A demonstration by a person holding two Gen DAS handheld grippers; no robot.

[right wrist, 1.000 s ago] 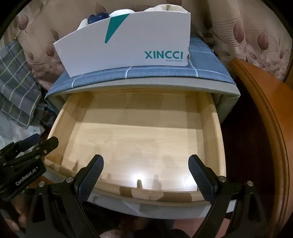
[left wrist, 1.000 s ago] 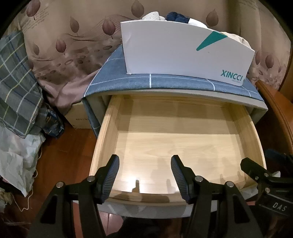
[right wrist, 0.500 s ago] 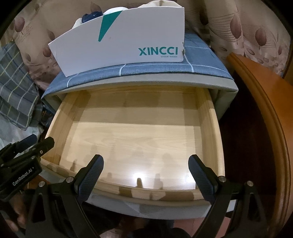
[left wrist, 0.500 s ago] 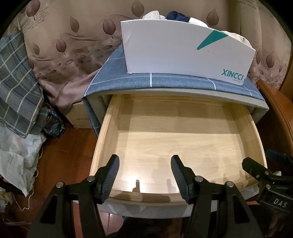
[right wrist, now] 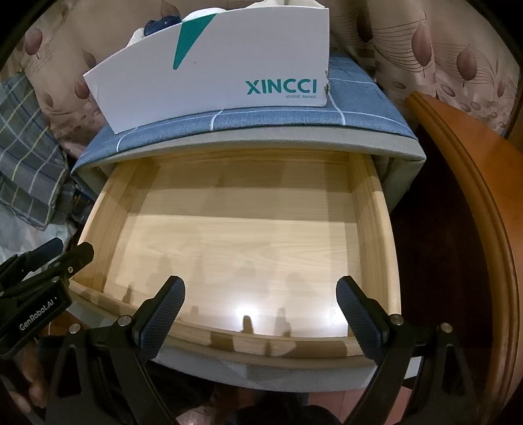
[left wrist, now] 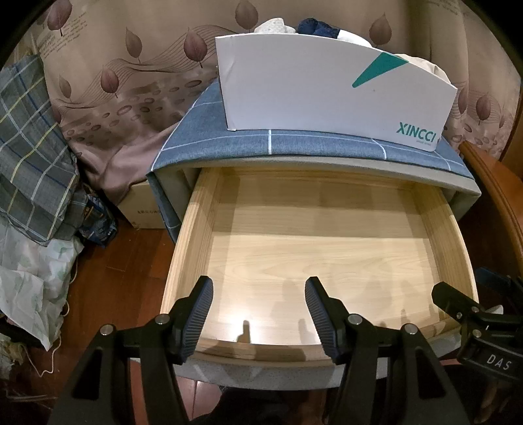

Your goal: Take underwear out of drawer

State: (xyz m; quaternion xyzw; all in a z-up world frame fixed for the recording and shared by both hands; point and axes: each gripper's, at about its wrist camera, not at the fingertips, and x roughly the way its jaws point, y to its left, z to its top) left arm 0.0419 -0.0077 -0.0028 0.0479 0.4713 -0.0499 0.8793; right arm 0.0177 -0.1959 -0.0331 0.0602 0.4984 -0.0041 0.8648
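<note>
Pale wood is all that is showing inside the drawer [left wrist: 327, 255]: its floor is lying bare from front rail to back wall in both wrist views, and no underwear is resting on it. You are holding the left gripper [left wrist: 258, 314] over the front rail, jaws spread wide with nothing between them. The right gripper [right wrist: 260, 314] is hanging the same way beside it, jaws parted even wider, also grasping nothing.

What looks like the clothing is sitting higher and farther back. Light and navy fabric [left wrist: 313, 26] is poking over the rim of the white shoe box [left wrist: 327, 81], which is standing on the blue checked cloth [left wrist: 261, 147] covering the cabinet top above the drawer. Whether those bundles are the underwear, I cannot tell; they are too bunched.

So the relation to weigh is this: nothing is lying ahead of either gripper in the part of the drawer you can see. Anything under the overhanging top is staying hidden. The box is running long across the cabinet, and from the left view the navy piece is sitting nearer its left end. Both grippers are waiting about equally near the drawer front.
</note>
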